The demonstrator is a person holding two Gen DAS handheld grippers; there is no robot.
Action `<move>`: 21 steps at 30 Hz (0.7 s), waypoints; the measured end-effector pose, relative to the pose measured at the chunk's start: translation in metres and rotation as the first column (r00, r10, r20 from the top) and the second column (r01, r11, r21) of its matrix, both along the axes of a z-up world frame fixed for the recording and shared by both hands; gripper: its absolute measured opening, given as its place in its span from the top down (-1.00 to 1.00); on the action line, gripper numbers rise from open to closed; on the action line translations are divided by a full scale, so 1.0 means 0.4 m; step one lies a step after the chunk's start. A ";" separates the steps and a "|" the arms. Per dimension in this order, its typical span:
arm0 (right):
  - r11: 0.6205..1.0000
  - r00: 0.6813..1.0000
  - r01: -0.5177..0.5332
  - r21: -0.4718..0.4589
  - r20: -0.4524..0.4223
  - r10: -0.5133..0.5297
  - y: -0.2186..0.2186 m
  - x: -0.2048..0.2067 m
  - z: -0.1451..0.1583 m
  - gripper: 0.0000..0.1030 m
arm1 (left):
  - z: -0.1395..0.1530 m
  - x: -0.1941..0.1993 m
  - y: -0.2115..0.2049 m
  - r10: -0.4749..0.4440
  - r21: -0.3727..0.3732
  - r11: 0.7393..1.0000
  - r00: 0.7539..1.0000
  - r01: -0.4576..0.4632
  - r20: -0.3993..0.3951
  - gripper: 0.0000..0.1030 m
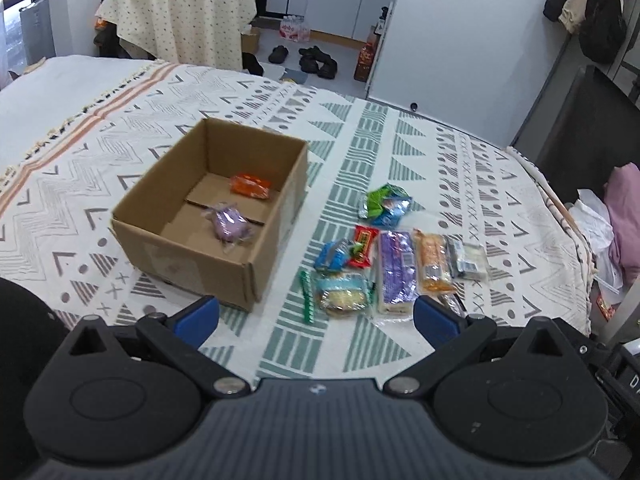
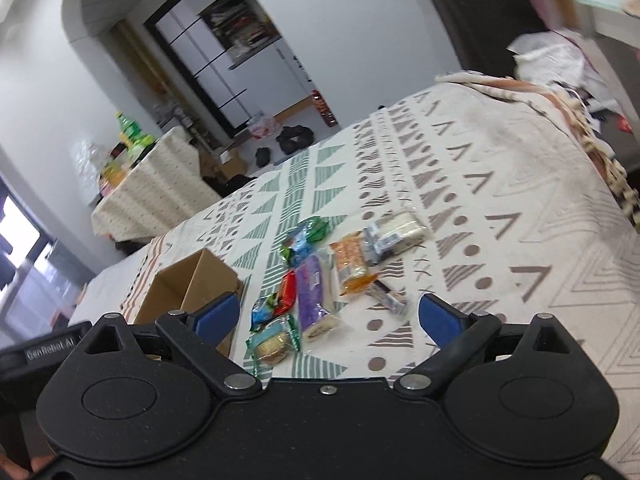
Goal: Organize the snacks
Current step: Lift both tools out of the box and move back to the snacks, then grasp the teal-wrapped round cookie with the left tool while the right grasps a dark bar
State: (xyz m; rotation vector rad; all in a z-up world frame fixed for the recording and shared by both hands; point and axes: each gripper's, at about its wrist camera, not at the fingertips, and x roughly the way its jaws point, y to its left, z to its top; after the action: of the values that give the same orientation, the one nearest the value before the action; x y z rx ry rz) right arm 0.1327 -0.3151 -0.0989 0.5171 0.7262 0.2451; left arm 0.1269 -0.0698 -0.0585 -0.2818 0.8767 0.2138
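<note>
An open cardboard box [image 1: 208, 216] sits on the patterned bedspread [image 1: 360, 128], holding an orange packet [image 1: 250, 186] and a purple packet [image 1: 228, 222]. To its right lies a cluster of snacks: a green-blue bag [image 1: 384, 204], a red packet [image 1: 364, 246], a long purple bar [image 1: 394, 272], an orange bar [image 1: 432, 264] and a round cracker pack [image 1: 344, 298]. My left gripper [image 1: 316, 320] hovers open just short of the cracker pack, holding nothing. My right gripper [image 2: 330, 318] is open and empty near the same cluster, with the purple bar [image 2: 314, 300] and cracker pack [image 2: 272, 344] ahead and the box [image 2: 188, 292] at its left.
A side table with a dotted cloth [image 1: 180, 20] and bottles stands beyond the bed. Shoes [image 1: 316, 60] lie on the floor. Pink and white fabric [image 1: 616, 216] is heaped past the bed's right edge. Bare bedspread stretches right of the snacks [image 2: 500, 220].
</note>
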 end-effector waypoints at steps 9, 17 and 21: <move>0.996 0.994 0.067 0.062 -0.085 -0.061 -0.055 0.026 -0.049 -0.87 | -0.043 0.043 -0.070 -0.046 -0.005 0.999 0.999 0.046 -0.008 -0.99; 0.991 0.987 0.061 0.121 -0.156 -0.042 -0.063 0.067 -0.100 -0.70 | -0.108 0.097 -0.085 -0.031 -0.008 0.999 0.999 0.031 -0.026 -0.95; 0.992 0.985 0.047 0.120 -0.168 -0.026 -0.058 0.090 -0.117 -0.52 | -0.145 0.127 -0.079 -0.011 -0.007 1.000 0.999 0.010 -0.040 -0.91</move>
State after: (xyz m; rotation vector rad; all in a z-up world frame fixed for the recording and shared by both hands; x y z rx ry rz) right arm 0.1686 -0.3383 -0.1458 0.6740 0.8663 0.2155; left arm 0.1778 -0.1012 -0.1166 -0.2802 0.9186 0.2072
